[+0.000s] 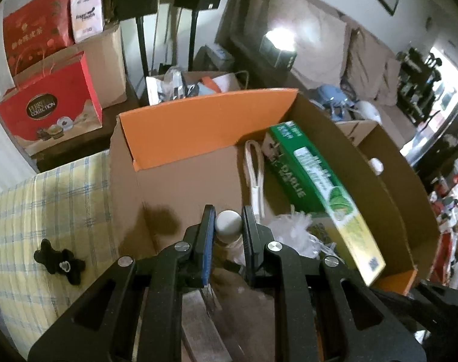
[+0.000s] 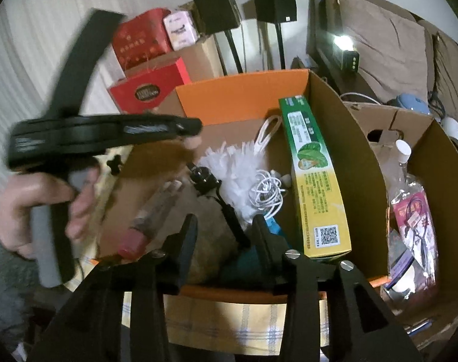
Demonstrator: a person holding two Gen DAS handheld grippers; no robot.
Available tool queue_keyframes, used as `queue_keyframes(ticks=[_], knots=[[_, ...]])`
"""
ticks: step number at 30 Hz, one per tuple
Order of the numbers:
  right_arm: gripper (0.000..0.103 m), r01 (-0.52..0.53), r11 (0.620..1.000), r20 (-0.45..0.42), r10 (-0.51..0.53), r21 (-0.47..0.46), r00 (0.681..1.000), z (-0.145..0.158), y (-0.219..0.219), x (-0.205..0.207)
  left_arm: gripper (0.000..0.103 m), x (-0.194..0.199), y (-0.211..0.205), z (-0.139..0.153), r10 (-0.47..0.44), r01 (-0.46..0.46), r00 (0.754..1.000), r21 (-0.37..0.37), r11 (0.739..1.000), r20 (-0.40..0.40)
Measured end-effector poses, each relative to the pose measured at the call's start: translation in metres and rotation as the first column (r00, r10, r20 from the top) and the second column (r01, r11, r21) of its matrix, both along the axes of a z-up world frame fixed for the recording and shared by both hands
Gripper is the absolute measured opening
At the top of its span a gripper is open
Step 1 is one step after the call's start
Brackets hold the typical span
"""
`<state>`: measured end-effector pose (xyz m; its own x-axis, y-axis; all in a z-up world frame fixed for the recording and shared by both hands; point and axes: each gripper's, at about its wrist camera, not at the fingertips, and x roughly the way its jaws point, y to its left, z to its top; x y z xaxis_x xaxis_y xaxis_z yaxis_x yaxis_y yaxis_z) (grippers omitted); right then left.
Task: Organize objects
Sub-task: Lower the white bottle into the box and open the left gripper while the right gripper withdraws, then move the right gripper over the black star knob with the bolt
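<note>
My left gripper [image 1: 228,221] is shut on a small bottle with a white cap [image 1: 228,222] and holds it over the open cardboard box [image 1: 180,169]. In the box a green and yellow carton [image 1: 316,181] leans on the right wall, next to a white strap [image 1: 254,172] and a white fluffy duster [image 1: 292,226]. My right gripper [image 2: 224,224] is open and empty at the box's near edge [image 2: 229,294], over a black strap [image 2: 226,208], a coiled white cable [image 2: 268,193] and the carton [image 2: 315,175]. The left gripper body [image 2: 102,132] shows blurred at the left.
A black knob [image 1: 60,261] lies on the checked yellow cloth [image 1: 48,205] left of the box. A second cardboard box [image 2: 434,157] on the right holds a clear bagged bottle [image 2: 410,211]. Red gift bags [image 1: 51,111] and black speaker stands [image 1: 138,30] stand behind.
</note>
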<state>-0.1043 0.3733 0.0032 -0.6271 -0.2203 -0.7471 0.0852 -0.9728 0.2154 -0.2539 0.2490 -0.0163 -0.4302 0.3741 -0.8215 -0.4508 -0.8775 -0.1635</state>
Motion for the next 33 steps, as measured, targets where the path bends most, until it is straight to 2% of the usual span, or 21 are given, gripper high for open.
queue_keyframes(ticks=[5,8,10,13,15,17,18,20,23,27,33], knots=[[0.041,0.002,1.000,-0.019,-0.002,-0.016,1.000,0.006,0.000,0.000,0.016,-0.010,0.009,-0.020,0.018,-0.014,0.999,-0.075,0.997,0.043],[0.041,0.005,1.000,-0.016,-0.005,-0.014,1.000,0.005,-0.002,0.000,0.016,-0.011,0.009,-0.025,0.021,-0.015,0.997,-0.075,0.997,0.076],[0.041,0.007,1.000,-0.014,-0.007,-0.015,1.000,0.004,-0.002,0.000,0.021,-0.010,0.008,-0.024,0.009,-0.003,0.996,-0.066,0.998,0.087],[0.041,0.013,1.000,-0.015,-0.014,-0.019,1.000,0.004,-0.002,0.001,0.022,-0.006,0.003,-0.019,0.021,-0.016,0.998,-0.087,0.996,0.065],[0.041,0.018,1.000,-0.022,-0.019,-0.024,1.000,0.004,-0.001,0.001,0.022,0.000,-0.003,-0.010,0.033,-0.031,0.999,-0.091,0.995,0.025],[0.041,0.018,0.999,-0.037,-0.020,-0.037,0.999,0.008,0.001,0.002,0.023,0.009,-0.016,0.005,0.036,-0.037,0.999,-0.064,0.997,-0.007],[0.041,0.020,0.999,-0.045,-0.022,-0.041,0.999,0.010,0.001,0.003,0.025,0.011,-0.021,0.012,0.037,-0.038,0.999,-0.051,0.998,-0.017],[0.042,0.021,0.999,-0.054,-0.023,-0.040,0.998,0.014,0.000,0.003,0.043,0.017,-0.032,0.025,0.042,-0.043,0.998,-0.032,0.999,-0.043],[0.050,0.018,0.999,-0.066,-0.020,-0.030,0.998,0.020,-0.004,0.002,0.065,0.027,-0.051,0.042,0.061,-0.062,0.994,-0.002,0.998,-0.087],[0.063,0.021,0.999,-0.081,-0.023,-0.031,0.996,0.026,-0.009,0.002,0.065,0.038,-0.073,0.055,0.086,-0.088,0.989,-0.011,0.996,-0.122],[0.064,0.056,0.997,-0.060,-0.059,-0.049,0.996,0.029,-0.008,-0.004,0.066,0.053,-0.094,0.067,0.117,-0.115,0.984,0.020,0.993,-0.135]])
